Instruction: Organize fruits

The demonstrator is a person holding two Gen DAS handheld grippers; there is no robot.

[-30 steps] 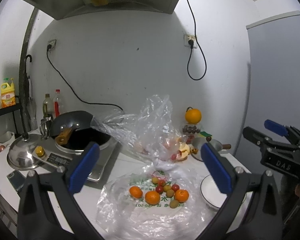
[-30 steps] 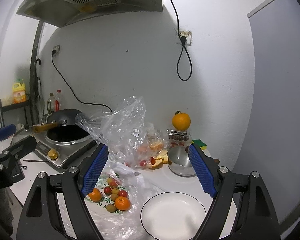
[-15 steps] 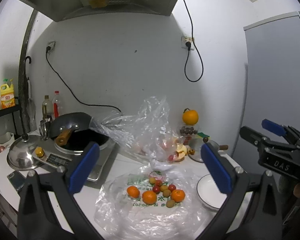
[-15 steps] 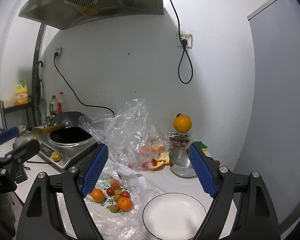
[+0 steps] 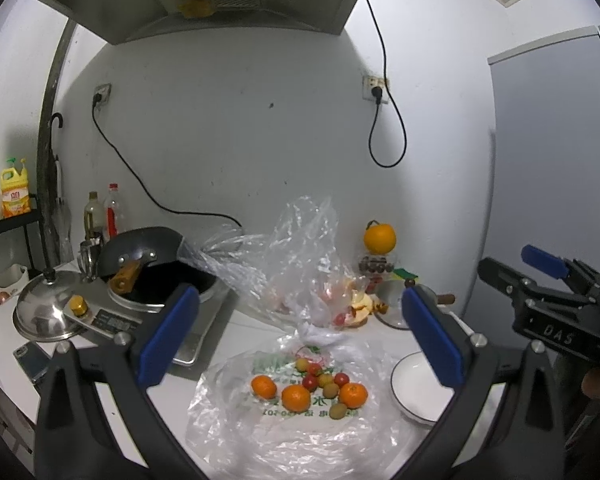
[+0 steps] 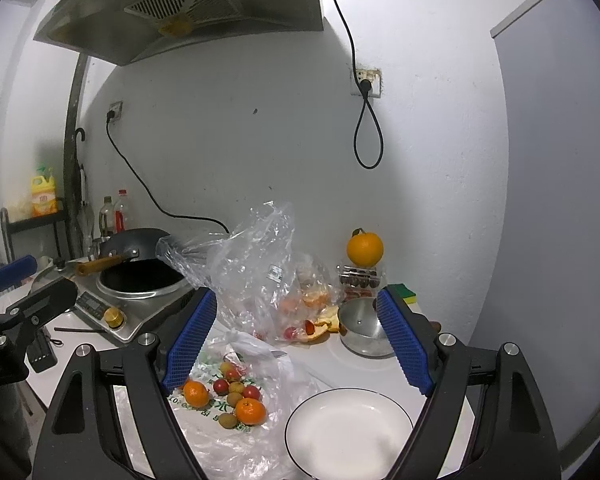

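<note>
The fruits (image 6: 228,394) are seen at seven o'clock of the right hand-held gripper (image 6: 296,344), which is nearer. Both hand-held grippers are held wide open, nothing gripped; the left hand-held gripper (image 5: 296,340) too.

On the counter (image 6: 352,364), a flattened plastic bag (image 5: 300,432) lies near, with tangerines (image 5: 295,398) and smaller fruits (image 5: 325,380) on it. Just right of the bag sits a plate (image 6: 350,436). Behind the flat bag stands a crumpled bag (image 6: 256,276) with fruit inside. Right of that, farther back, sits a small metal pot (image 6: 360,328), and behind it an orange (image 6: 365,249) rests on a clear box (image 6: 358,278) by the wall. Far left, a wok (image 5: 148,268) sits on a cooktop (image 5: 112,320), with a lid (image 5: 46,312) at its left.
</note>
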